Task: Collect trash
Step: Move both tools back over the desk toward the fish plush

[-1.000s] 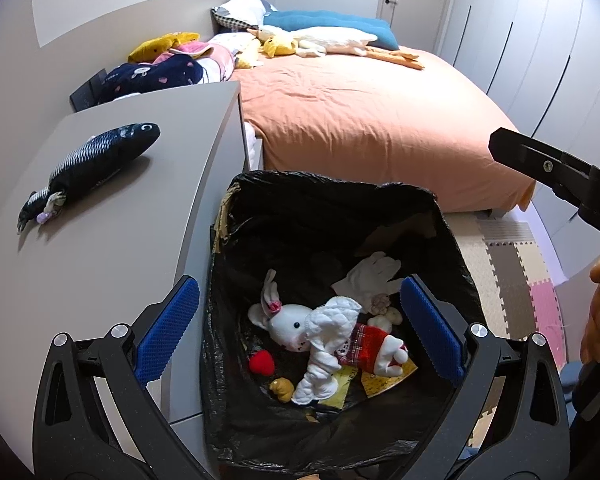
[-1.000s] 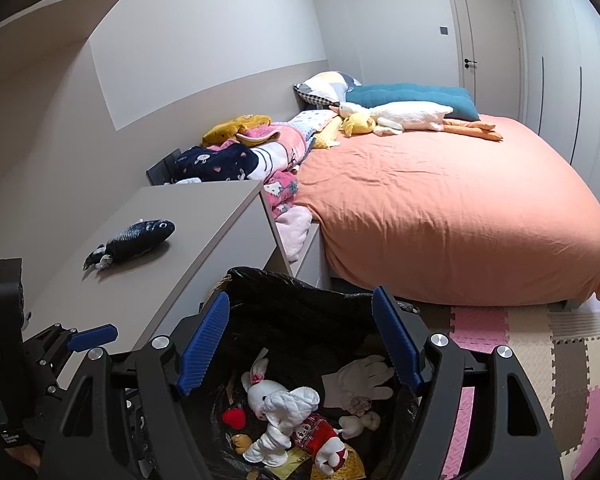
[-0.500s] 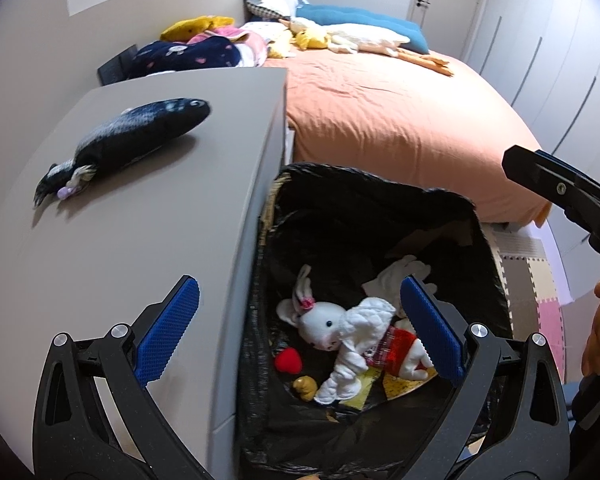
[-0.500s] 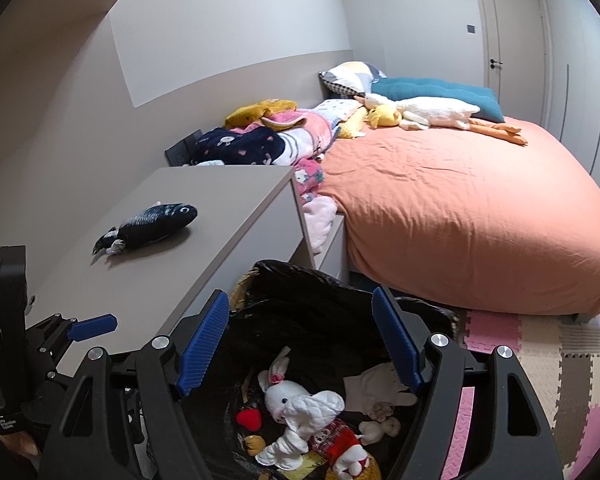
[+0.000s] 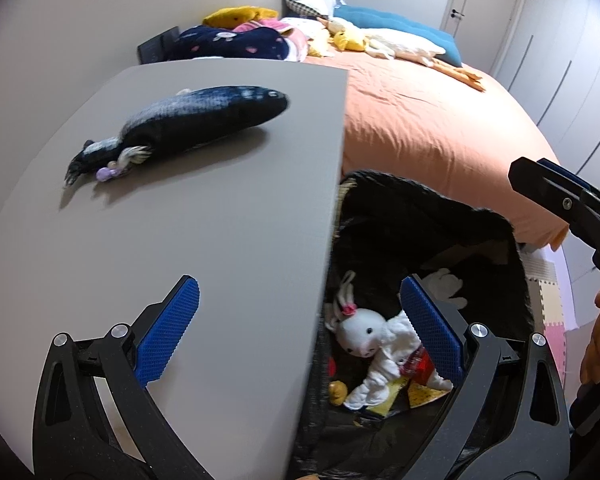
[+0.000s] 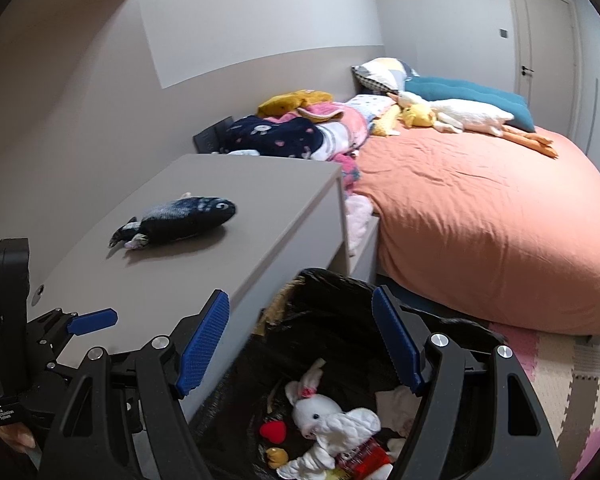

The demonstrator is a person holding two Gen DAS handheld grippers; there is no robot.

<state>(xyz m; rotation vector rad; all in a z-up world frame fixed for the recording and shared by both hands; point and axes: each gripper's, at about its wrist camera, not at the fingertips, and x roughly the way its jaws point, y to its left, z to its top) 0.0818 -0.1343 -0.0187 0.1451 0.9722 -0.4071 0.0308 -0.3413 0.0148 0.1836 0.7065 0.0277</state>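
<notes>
Writing: a small white label on the left gripper's [image 5: 300, 328] handle, seen at the lower left of the right wrist view, too small to read surely. Task item: plush fish [image 5: 188, 124], dark navy with pale speckled back, grey tail and small lilac tag, lying on the grey cabinet top [image 5: 220, 208], left of the black-lined trash bin [image 5: 496, 224] holding a white plush rabbit [image 5: 368, 336]. Left gripper and right gripper [image 6: 300, 348]: both with jaws spread wide, nothing between the blue pads.

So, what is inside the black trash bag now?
In the black trash bag lie a white plush rabbit, a red heart, a white glove and yellow paper. Anything beneath them is covered.
</notes>
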